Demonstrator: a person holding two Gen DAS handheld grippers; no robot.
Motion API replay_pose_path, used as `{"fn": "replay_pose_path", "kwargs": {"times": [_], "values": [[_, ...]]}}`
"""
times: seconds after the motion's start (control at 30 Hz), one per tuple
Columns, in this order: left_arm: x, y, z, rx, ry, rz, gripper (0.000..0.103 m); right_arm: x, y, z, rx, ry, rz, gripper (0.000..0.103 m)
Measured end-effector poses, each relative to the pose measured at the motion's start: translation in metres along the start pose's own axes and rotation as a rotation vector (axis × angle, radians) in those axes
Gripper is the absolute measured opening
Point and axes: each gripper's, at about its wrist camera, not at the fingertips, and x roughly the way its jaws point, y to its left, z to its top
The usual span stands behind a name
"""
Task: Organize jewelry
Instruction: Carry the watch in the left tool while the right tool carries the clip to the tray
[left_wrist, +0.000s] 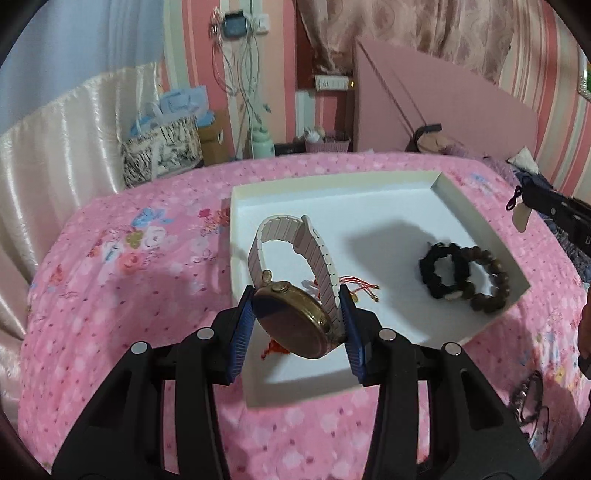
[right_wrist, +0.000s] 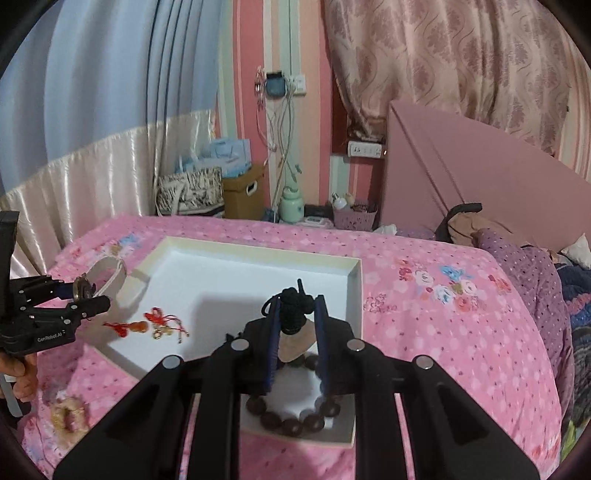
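The left tool (left_wrist: 297, 325) clamps a gold-cased watch with a pale link band (left_wrist: 295, 291) above the white shallow box (left_wrist: 369, 206) on the pink floral bed (left_wrist: 129, 295). The right tool (right_wrist: 297, 332) pinches a black knotted cord pendant (right_wrist: 293, 314), seemingly over dark wooden beads (right_wrist: 291, 417).

Pink floral bedspread (left_wrist: 147, 280), white tray (left_wrist: 369, 206), gold watch (left_wrist: 295, 321), black beads (left_wrist: 441, 273)

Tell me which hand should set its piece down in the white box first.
Left, probably. The left gripper holds the gold round watch over bare floor of the white shallow box.
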Motion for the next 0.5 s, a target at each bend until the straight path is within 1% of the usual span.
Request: {"fn": "replay_pose_path", "kwargs": {"times": [0.1, 0.17, 0.27, 0.37, 0.5], "values": [[0.023, 0.004, 0.006, -0.021, 0.044, -0.008, 0.043, 0.022, -0.001, 0.005, -0.009, 0.036, 0.019, 0.018], [0.034, 0.007, 0.009, -0.042, 0.06, -0.027, 0.043, 0.038, -0.003, 0.004, -0.014, 0.065, 0.019, 0.018], [0.043, 0.011, 0.014, -0.076, 0.062, -0.041, 0.043, 0.066, -0.004, 0.001, -0.022, 0.126, 0.004, 0.018], [0.053, 0.012, 0.02, -0.1, 0.075, -0.062, 0.043, 0.085, -0.007, 0.0, -0.001, 0.17, 0.003, 0.018], [0.077, 0.013, 0.027, -0.123, 0.131, -0.066, 0.043, 0.102, -0.014, -0.002, 0.047, 0.212, -0.002, 0.018]]}}
